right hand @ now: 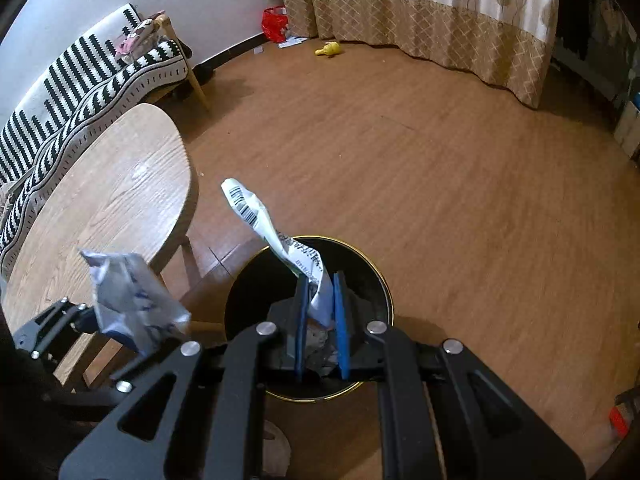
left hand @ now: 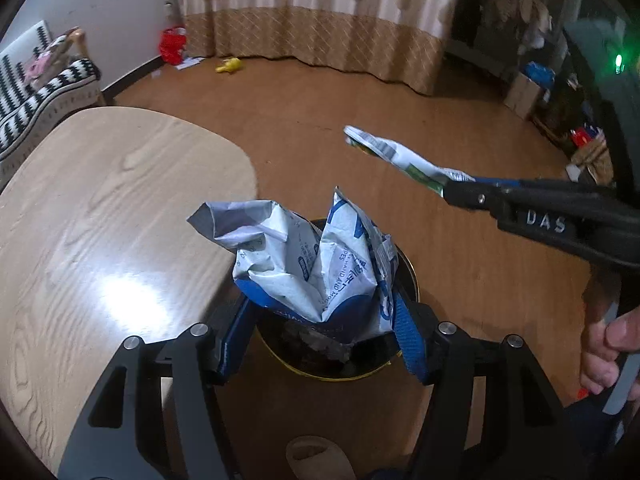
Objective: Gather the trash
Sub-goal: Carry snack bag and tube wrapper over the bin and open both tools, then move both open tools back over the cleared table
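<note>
Bin: directly beneath both loads; left gripper jaws clamp crumpled bag, right gripper jaws pinch wrapper, long axis upward

The bin is mostly hidden behind the crumpled bag in the left wrist view; what lies inside it is too dark to name. The tabletop runs off the left edge, and the sofa is cut off there too.
</note>
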A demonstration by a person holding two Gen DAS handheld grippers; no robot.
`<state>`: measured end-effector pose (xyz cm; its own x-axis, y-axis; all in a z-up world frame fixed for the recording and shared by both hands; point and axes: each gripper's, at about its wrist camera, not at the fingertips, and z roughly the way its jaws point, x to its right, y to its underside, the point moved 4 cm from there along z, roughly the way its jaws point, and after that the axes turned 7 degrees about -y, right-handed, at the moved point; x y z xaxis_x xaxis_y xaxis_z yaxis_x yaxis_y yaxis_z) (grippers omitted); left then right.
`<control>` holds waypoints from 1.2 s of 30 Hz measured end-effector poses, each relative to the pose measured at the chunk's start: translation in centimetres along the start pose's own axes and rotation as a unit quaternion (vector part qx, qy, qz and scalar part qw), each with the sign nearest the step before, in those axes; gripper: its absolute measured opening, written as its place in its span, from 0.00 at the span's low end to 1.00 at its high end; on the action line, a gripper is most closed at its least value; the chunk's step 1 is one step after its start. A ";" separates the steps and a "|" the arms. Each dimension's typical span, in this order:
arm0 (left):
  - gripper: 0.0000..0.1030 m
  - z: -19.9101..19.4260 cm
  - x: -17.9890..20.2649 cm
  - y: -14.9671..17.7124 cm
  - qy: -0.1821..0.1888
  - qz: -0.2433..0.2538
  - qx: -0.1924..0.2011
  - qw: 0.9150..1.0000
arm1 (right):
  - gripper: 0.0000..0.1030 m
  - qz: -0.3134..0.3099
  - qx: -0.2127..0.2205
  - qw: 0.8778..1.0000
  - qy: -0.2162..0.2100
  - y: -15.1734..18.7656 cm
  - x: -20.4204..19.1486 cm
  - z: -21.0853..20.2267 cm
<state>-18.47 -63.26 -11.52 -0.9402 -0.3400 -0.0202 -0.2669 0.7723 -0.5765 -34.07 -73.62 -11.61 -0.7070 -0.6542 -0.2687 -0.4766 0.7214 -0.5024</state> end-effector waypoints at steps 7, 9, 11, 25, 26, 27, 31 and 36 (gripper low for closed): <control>0.66 1.4 -0.1 -0.4 0.009 0.006 -0.011 1.000 | 0.12 0.003 -0.005 1.000 0.004 -0.9 -0.5 1.3; 0.74 1.5 0.1 -0.4 0.008 0.008 -0.010 1.000 | 0.12 0.005 -0.006 1.000 0.004 -0.9 -0.8 1.4; 0.78 1.4 0.2 -0.5 0.006 0.007 -0.006 1.000 | 0.12 0.006 -0.009 1.000 0.005 -0.8 -1.2 1.5; 0.86 0.3 -1.2 -1.0 -0.005 0.000 0.007 1.000 | 0.78 0.002 -0.016 1.000 -0.011 -0.9 -2.2 2.5; 0.86 0.0 -1.5 -0.9 -0.006 -0.001 0.009 1.000 | 0.78 -0.001 -0.011 1.000 -0.013 -1.1 -2.5 2.3; 0.87 -0.2 -1.7 -0.9 -0.008 -0.003 0.011 1.000 | 0.78 0.001 -0.009 1.000 -0.019 -1.2 -2.7 2.2; 0.89 -1.4 -3.3 -1.0 -0.010 -0.019 0.019 1.000 | 0.78 -0.004 -0.006 1.000 -0.022 -1.5 -3.8 2.1; 0.90 -3.9 -7.7 -0.3 -0.038 -0.054 0.032 0.997 | 0.80 -0.021 0.000 0.999 -0.033 -2.1 -6.7 2.1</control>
<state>-12.00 -58.80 -8.03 -0.8877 -0.4601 -0.0159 -0.3484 0.6942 -0.6298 -27.23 -71.28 -10.47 -0.6496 -0.6979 -0.3016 -0.5052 0.6926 -0.5148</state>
